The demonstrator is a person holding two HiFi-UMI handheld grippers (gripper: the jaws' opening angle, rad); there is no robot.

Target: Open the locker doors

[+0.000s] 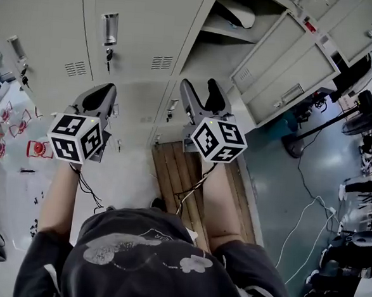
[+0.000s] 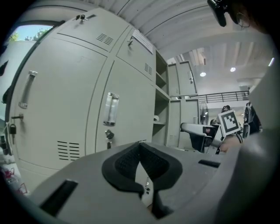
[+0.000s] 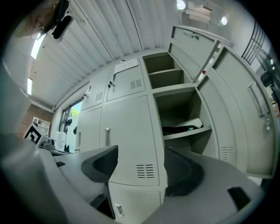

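Note:
Grey metal lockers fill the top of the head view. The tall door (image 1: 137, 27) with a clear handle (image 1: 110, 28) is closed; the same handle (image 2: 110, 109) shows in the left gripper view, with a key below it. To its right a compartment (image 1: 237, 12) stands open, its doors (image 1: 287, 63) swung out; a dark and white item (image 3: 183, 127) lies on its shelf. My left gripper (image 1: 104, 94) (image 2: 140, 151) is shut and empty, in front of the closed door. My right gripper (image 1: 202, 87) (image 3: 138, 168) is open and empty, facing the door edge beside the open compartment.
A small lower door (image 3: 135, 201) with a latch lies below the right gripper. A wooden board (image 1: 184, 176) lies on the floor at the locker's foot. A fan on a stand (image 1: 366, 116), cables and equipment crowd the right; red items (image 1: 37, 148) lie at the left.

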